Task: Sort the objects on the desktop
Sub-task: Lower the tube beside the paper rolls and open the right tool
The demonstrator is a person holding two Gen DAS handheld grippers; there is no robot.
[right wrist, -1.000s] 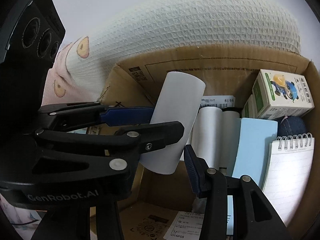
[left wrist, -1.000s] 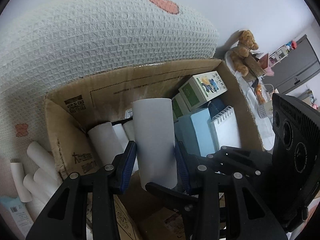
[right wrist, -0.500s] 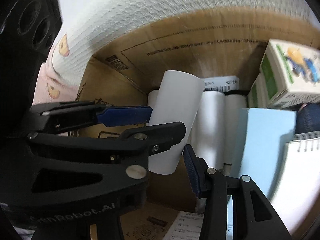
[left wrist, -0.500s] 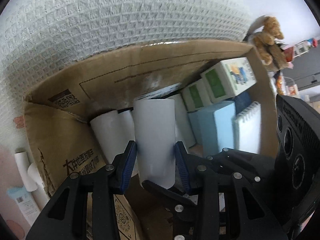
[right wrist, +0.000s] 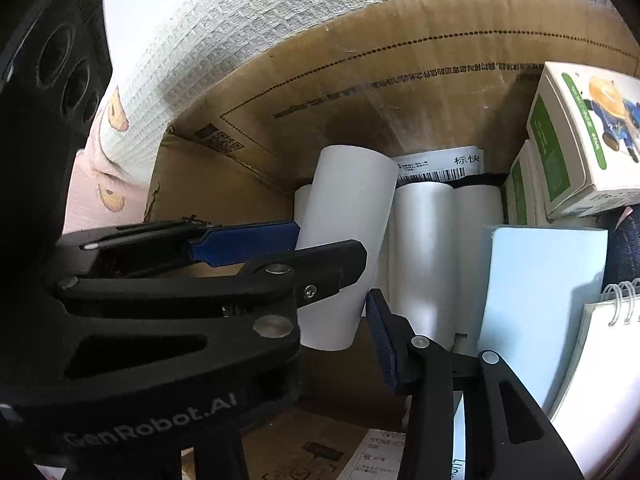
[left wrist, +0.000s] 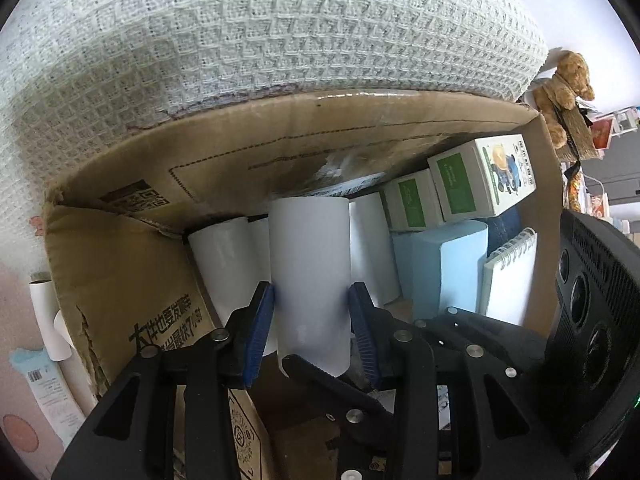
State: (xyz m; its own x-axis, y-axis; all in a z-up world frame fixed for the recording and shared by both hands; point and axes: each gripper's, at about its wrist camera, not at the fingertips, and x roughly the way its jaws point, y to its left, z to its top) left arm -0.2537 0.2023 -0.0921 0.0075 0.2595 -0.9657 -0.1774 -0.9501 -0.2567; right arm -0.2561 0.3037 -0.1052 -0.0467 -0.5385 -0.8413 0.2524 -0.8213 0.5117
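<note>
While the left gripper [left wrist: 312,312] points steeply down into the cardboard box [left wrist: 120,264], its blue pads [left wrist: 260,320] press on both sides of a white paper roll [left wrist: 310,276], so its jaws are holding that roll upright near the box's left end. Behind and beside it, more white rolls [left wrist: 224,264] stand against the back wall of the box. Toward the right end sit two green-and-white cartons [left wrist: 480,178] (the larger one lying on top of the smaller), a pale blue pack [left wrist: 444,264] and a spiral notepad [left wrist: 510,280].

From the right wrist view, the right gripper [right wrist: 360,304] is beside the same roll [right wrist: 344,220]. One finger [right wrist: 384,340] shows its blue pad just at the roll's lower right edge; the other is hidden behind the left gripper's body, so I cannot tell whether these jaws are gripping or merely close.

Outside the box, a white waffle-knit cushion [left wrist: 260,36] bulges over its back edge, loose rolls [left wrist: 44,312] lie past the left wall, and a brown teddy bear [left wrist: 564,88] sits beyond the right corner.
</note>
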